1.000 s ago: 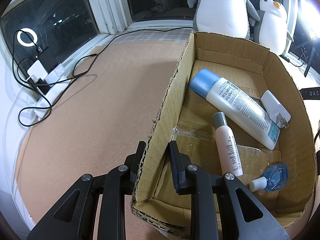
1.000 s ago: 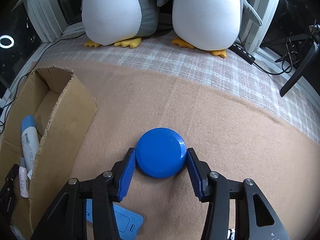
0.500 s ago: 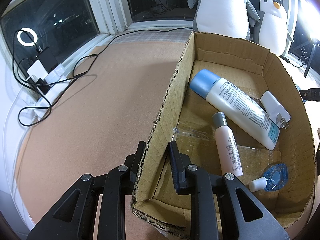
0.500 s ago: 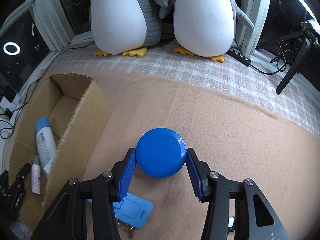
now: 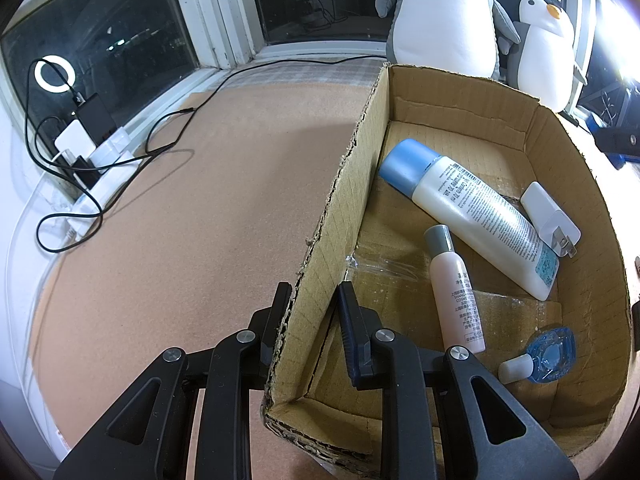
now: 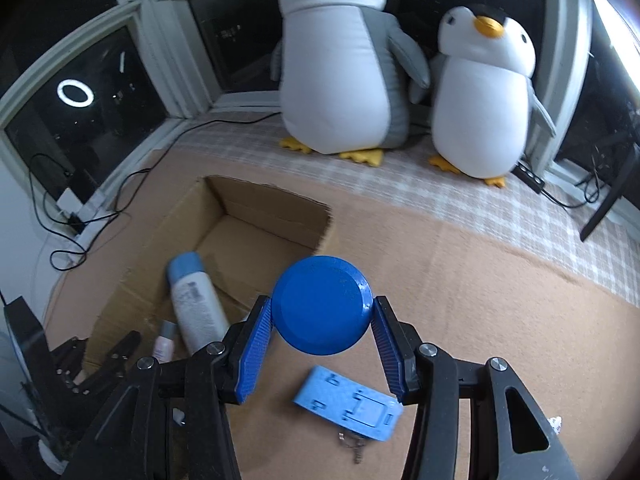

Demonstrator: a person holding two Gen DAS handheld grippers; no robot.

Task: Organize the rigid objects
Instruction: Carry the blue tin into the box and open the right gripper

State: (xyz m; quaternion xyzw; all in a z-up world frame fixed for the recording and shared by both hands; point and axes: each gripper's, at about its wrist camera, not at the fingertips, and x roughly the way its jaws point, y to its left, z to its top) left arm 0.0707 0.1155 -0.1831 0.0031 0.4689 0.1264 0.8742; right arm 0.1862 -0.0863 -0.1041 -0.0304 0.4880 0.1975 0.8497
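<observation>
My right gripper [image 6: 321, 307] is shut on a round blue lid [image 6: 322, 304] and holds it in the air, above the carpet just right of the cardboard box [image 6: 264, 204]. My left gripper [image 5: 314, 304] is shut on the box's left wall [image 5: 340, 200], one finger on each side. Inside the box lie a large white bottle with a blue cap [image 5: 476, 208], a small pink bottle [image 5: 456, 292], a white charger plug [image 5: 550, 216] and a small clear blue bottle [image 5: 548, 354]. A light blue card holder with keys [image 6: 348, 404] lies on the carpet under the right gripper.
Two plush penguins [image 6: 340, 72] [image 6: 484, 100] stand on the checked cloth behind the box. Black cables and a power strip [image 5: 100, 152] run along the window ledge at left. A dark stand leg [image 6: 604, 204] leans at far right. Tan carpet [image 5: 180, 220] spreads left of the box.
The right gripper has risen with the blue lid and swung left toward the box, so the box's inside now shows. The left gripper and the box have stayed put.
</observation>
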